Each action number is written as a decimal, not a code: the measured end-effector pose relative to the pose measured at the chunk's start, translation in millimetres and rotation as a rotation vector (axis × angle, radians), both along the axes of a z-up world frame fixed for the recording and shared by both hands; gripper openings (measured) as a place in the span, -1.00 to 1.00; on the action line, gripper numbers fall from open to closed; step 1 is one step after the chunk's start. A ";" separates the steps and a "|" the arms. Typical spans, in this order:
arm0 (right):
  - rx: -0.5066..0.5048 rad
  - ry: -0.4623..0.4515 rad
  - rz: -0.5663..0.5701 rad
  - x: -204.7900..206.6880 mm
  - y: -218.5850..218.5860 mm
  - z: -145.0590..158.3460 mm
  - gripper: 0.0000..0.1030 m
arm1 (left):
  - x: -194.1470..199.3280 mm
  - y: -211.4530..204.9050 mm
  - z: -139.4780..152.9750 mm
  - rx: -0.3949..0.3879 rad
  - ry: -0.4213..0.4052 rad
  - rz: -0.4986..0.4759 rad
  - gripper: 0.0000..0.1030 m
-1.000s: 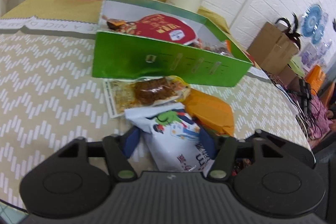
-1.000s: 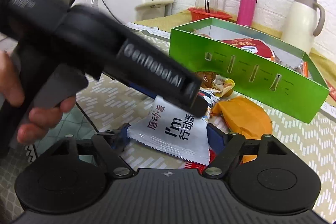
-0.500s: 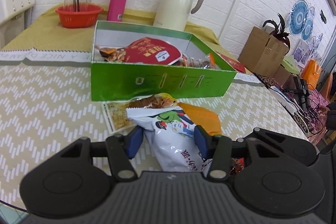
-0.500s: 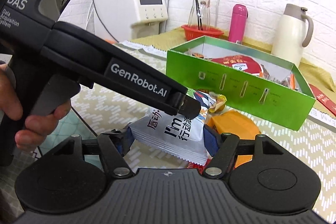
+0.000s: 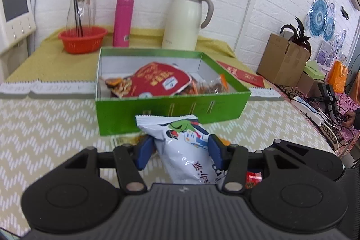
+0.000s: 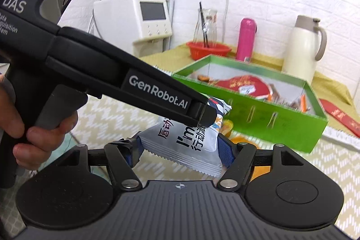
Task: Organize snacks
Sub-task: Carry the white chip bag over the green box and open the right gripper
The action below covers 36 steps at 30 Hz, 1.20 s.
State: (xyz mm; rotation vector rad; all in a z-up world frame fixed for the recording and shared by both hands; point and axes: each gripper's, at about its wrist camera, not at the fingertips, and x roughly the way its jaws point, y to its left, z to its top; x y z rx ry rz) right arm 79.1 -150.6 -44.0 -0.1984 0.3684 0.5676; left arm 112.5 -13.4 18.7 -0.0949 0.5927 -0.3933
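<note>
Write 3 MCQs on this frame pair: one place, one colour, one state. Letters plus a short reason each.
1. Where is the red snack bag?
A. inside the green box
B. in the orange basket
C. on the cardboard carton

2. What colour is the tall bottle behind the box?
A. blue
B. pink
C. black

3. What is the state of the left gripper?
A. open, nothing between the pads
B. shut on the white snack bag
C. shut on the cream jug

Key: 1 A, the bag lies within the box walls; 2 B, its body is pink; 3 B, both blue pads press the bag's sides.
</note>
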 end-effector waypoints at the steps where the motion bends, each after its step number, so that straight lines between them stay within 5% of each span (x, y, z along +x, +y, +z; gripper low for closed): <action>1: 0.003 -0.010 -0.004 1.9 -0.1 2.6 1.00 | 1.5 -0.9 3.5 0.000 -0.012 0.001 -0.01; 15: 0.029 -0.024 -0.011 26.6 0.4 13.4 1.00 | 21.3 -3.9 13.4 0.024 -0.066 0.018 0.01; 25: -0.004 -0.115 -0.072 81.8 7.3 29.6 1.00 | 80.5 -7.9 28.6 0.017 -0.165 0.004 0.03; 36: -0.063 -0.072 -0.161 136.1 4.7 13.9 1.00 | 137.9 -17.5 -0.6 -0.026 -0.089 -0.012 0.11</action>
